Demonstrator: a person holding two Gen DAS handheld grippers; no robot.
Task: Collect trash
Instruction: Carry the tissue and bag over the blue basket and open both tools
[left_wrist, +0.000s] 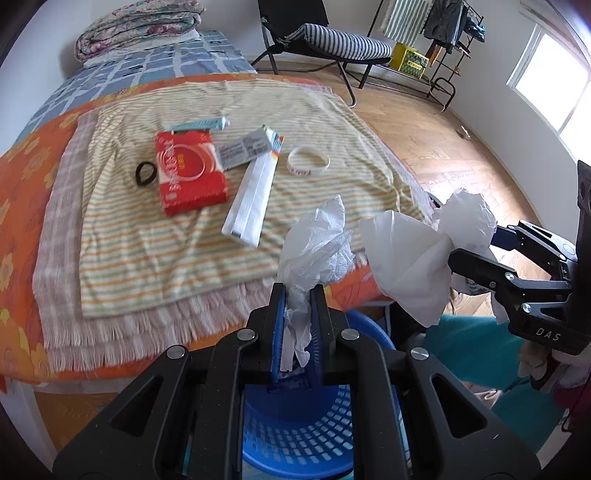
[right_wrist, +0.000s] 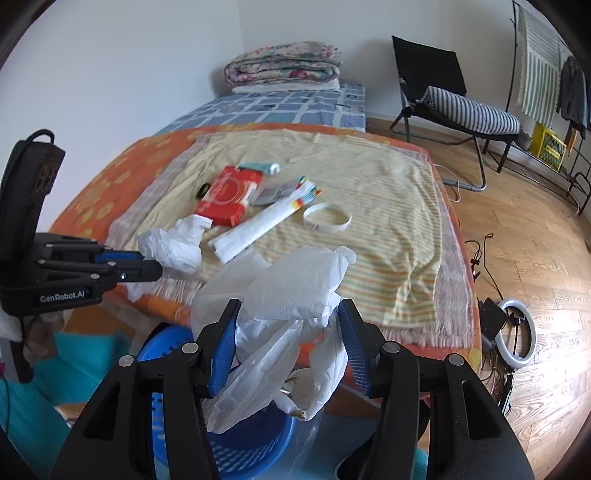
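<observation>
You held the crumpled tissue (left_wrist: 314, 243) in the nearly closed left fingers (left_wrist: 277, 325) and the plastic bag (right_wrist: 295, 295) in the half-open right fingers (right_wrist: 225, 354), so release only directly above the blue basket (left_wrist: 295, 424).

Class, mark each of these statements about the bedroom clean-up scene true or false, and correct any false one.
1. The left tool is shut on a crumpled tissue. True.
2. The right tool is empty. False: it holds a white plastic bag.
3. A blue basket sits below the tools. True.
4. The red box lies on the floor. False: it lies on the striped towel on the bed.
5. A white wristband rests on the towel. True.
</observation>
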